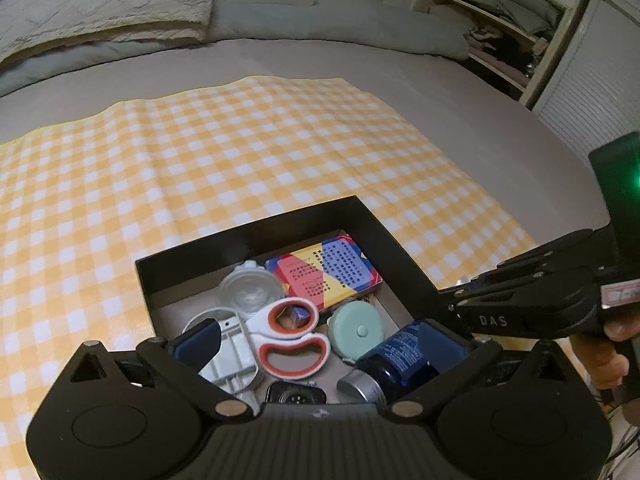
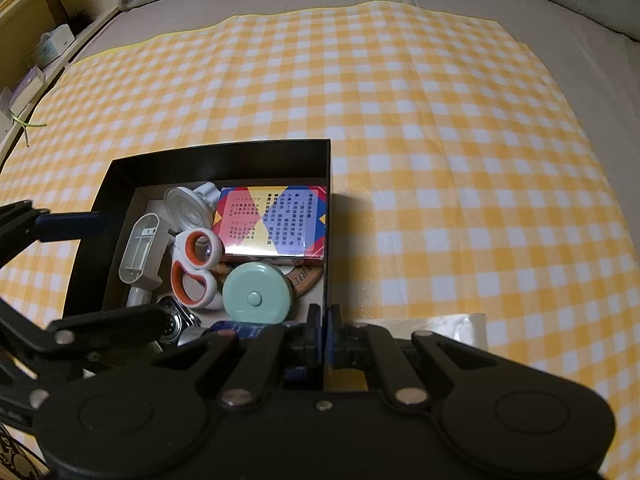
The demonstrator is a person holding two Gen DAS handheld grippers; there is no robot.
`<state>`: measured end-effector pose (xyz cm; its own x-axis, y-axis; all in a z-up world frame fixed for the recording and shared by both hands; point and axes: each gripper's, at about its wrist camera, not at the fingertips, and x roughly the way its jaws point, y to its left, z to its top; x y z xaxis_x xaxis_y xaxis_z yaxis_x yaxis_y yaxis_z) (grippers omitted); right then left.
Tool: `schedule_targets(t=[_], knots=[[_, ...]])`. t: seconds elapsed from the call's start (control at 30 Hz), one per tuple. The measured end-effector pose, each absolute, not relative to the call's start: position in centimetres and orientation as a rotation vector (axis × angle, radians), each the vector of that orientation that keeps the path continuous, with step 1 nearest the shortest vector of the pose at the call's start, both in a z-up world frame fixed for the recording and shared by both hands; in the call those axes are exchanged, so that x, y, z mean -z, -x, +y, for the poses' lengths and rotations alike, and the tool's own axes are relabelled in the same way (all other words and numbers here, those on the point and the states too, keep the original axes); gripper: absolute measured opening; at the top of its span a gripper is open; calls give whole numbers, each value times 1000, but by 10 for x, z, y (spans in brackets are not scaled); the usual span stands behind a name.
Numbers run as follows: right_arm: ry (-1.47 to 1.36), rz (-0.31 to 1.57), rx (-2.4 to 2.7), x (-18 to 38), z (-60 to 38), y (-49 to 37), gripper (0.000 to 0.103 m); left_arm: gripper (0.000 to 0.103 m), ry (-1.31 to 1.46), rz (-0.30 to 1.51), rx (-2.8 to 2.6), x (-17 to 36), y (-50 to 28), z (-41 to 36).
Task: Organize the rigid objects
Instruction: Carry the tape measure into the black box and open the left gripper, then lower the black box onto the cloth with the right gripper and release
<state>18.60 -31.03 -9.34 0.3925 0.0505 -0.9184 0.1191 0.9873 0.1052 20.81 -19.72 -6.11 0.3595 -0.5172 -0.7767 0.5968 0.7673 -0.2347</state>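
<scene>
Pinching box (image 2: 224,152) right wall, right gripper (image 2: 325,334) clenched, tilted steeply down. Left gripper (image 1: 320,350) spread wide over box's near end, empty, angled down. Scissors (image 1: 292,334), bottle (image 1: 400,360), tape measure (image 1: 357,330) inside box on checked cloth (image 1: 200,152).

The letters "DAS" stood in pale print on the black arm of the right gripper (image 1: 452,304). The colourful box (image 2: 272,222) carried columns of small printed characters, too small to read. A brown ring (image 2: 304,278) beside the mint tape measure (image 2: 256,294) bore letters like "RIE", partly hidden.
</scene>
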Motion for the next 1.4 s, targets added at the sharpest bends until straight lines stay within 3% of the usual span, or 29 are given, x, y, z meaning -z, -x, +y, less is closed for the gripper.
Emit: schedule_targets(t=[0.27, 0.57, 0.73, 0.9, 1.13, 1.4], knots=[[-129, 1163, 54, 92, -303, -180, 3, 103, -56, 977, 696, 52, -197, -181], [-37, 1089, 65, 72, -294, -172, 12, 103, -24, 934, 630, 33, -184, -157], [-34, 953, 55, 33, -291, -146, 28, 103, -5, 879, 582, 15, -174, -136], [5, 827, 58, 7, -281, -114, 54, 103, -2, 822, 524, -2, -155, -115], [19, 734, 98, -9, -274, -75, 72, 103, -36, 710, 464, -19, -116, -94], [35, 635, 125, -8, -252, -27, 100, 103, -68, 618, 433, -27, -70, -87]])
